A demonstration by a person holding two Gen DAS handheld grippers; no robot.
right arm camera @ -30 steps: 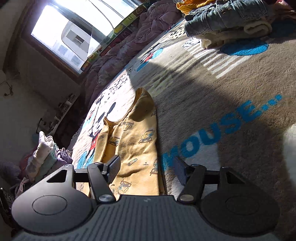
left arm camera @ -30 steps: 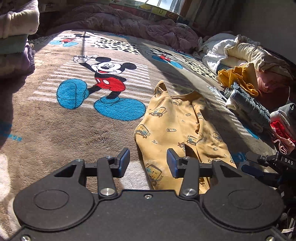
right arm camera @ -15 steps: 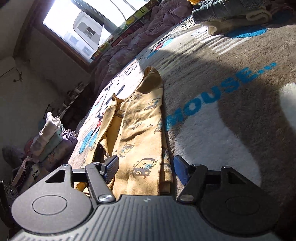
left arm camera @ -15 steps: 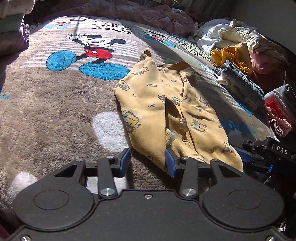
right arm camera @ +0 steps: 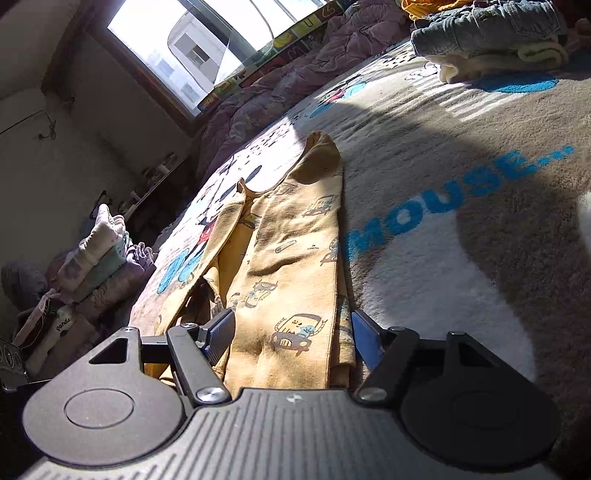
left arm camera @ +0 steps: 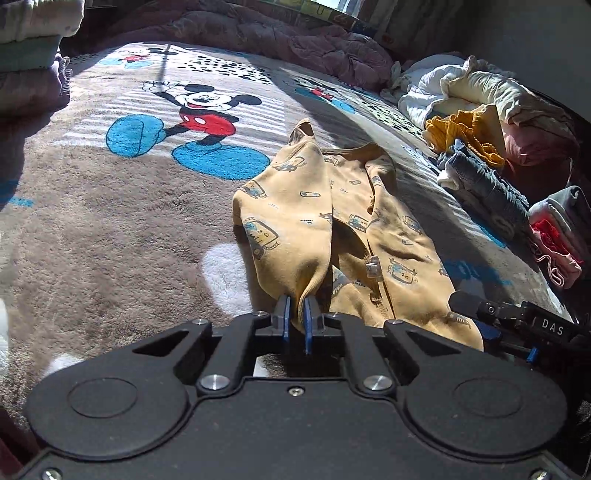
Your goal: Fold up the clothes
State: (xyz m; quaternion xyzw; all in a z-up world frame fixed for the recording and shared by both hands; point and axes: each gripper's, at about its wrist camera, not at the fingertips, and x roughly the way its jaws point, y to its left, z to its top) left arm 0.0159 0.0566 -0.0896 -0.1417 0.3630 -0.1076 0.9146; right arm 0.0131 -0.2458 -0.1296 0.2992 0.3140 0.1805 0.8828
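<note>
Now: left gripper (left arm camera: 297,319) pinched on romper's (left arm camera: 332,229) near hem; right gripper (right arm camera: 293,330) wide, straddling its other leg, seemingly touching; jeans (right arm camera: 484,26) well beyond.

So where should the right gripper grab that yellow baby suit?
The near hem of the suit, on its right half, coming in low from the near end. That edge lies flat between the open right gripper, and the left gripper already pinches the other near corner, so a matching grip would probably let both lift evenly.
</note>
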